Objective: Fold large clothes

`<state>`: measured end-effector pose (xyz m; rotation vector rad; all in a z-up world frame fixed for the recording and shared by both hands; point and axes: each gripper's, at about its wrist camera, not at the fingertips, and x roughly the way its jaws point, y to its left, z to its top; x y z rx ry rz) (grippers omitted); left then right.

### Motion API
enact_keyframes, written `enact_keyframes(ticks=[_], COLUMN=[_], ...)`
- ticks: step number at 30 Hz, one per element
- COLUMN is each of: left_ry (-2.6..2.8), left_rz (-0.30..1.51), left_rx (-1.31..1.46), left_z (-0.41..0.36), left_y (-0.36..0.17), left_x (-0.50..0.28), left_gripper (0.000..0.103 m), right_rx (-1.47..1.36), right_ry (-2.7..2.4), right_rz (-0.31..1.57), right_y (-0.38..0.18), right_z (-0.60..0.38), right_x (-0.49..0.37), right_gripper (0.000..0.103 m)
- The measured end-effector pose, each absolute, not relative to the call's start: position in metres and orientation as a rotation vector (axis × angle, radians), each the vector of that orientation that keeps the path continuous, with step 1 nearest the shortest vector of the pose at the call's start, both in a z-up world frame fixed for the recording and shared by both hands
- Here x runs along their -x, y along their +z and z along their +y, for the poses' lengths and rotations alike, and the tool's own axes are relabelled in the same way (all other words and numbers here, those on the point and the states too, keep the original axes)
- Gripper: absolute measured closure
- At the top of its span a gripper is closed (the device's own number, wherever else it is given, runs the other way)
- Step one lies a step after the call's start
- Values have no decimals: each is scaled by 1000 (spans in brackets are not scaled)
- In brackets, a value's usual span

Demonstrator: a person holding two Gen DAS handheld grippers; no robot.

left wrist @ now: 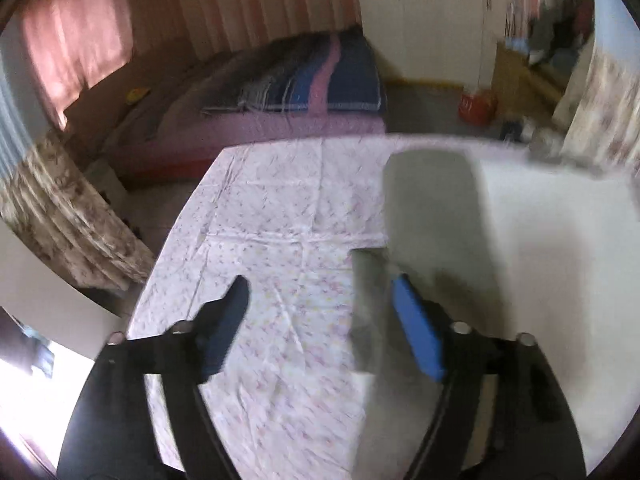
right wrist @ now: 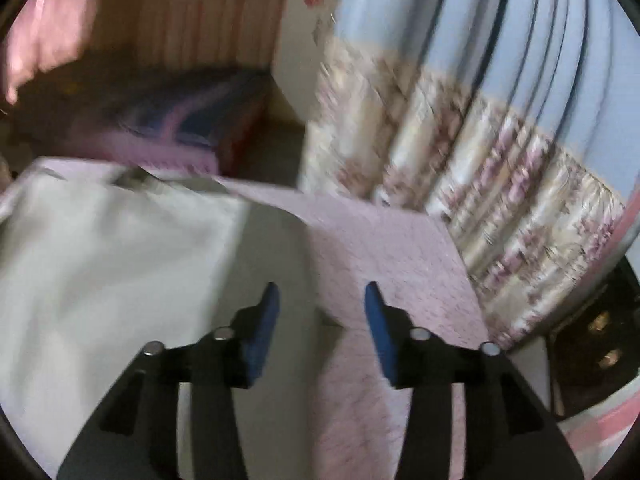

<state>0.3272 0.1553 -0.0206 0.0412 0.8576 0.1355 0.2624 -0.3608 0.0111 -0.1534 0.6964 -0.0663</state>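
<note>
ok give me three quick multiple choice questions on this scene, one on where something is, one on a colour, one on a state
1. In the left wrist view, where does the white garment lie on the floral tablecloth?
A. on its left side
B. on its right side
C. hanging off the near edge

2. What colour are the pads of the right hand-held gripper?
A. red
B. green
C. blue

3. In what state is the left hand-held gripper?
A. open, holding nothing
B. shut on the garment
C. shut on the tablecloth

Answers:
1. B, the white cloth covers the right part while the pattern shows bare on the left.
2. C, both pads show blue against the black frame.
3. A, its fingers stand wide apart with only tablecloth and garment edge seen between them.
</note>
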Motion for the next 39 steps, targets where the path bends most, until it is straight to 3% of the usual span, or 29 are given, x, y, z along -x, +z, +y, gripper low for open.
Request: enact_keyframes(ticks=[6,13,17,27,29,36,38,39], left_ry=[-93,-130,-85,-5,19,13,6,18], left_rz=[823,933,1011,1005,1008,985,922,877], left_rx=[-18,-181,-140,-148,-130,-103,-58,-52], left_z=[62,-26,-3,26,45,50,49,45], left_y=[-3,-57,-92,-96,-95,-80,-59,-48], left_x=[-279,-279,-298,-299,-302,-295,-282,-275], left_gripper=[12,12,7,7,7,16,9,3], right_rx=[150,338,398,314,205,158,101,55], right_ry=[176,180,86,-42,-11,21,70,80], right_rz=[679,784,802,839,868,842,777,736], right_y=[-3,-49,-67,-76,-81,-65,-45,-33], right_z=[-269,-214,-244,-319,-340,-339,-343,-348], right_x=[-217,-213,-222,-233,-240,-234,-222,-217], right_gripper=[52,55,55,52,44,42,37,29])
